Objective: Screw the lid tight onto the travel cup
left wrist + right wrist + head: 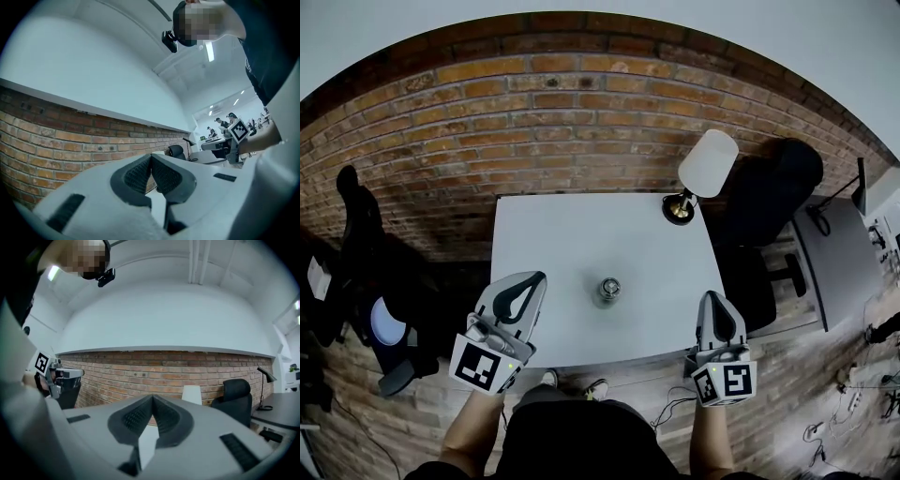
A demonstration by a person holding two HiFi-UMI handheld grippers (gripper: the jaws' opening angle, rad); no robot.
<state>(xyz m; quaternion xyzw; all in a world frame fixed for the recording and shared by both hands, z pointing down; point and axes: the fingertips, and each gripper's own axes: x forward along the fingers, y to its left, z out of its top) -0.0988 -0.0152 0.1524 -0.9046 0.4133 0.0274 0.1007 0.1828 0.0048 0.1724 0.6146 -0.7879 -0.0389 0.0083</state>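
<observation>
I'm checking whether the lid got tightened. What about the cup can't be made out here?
- travel cup: head view, too small to tell whether it is capped or closed tight.
- Left gripper view: cup out of sight; the shut left gripper fills the lower frame.
- Right gripper view: same, behind the shut right gripper.

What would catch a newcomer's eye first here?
A small travel cup stands alone in the middle of a white table. Nearer the camera, the left gripper and right gripper hang shut and empty either side. A white-shaded lamp sits at the table's far right corner.
</observation>
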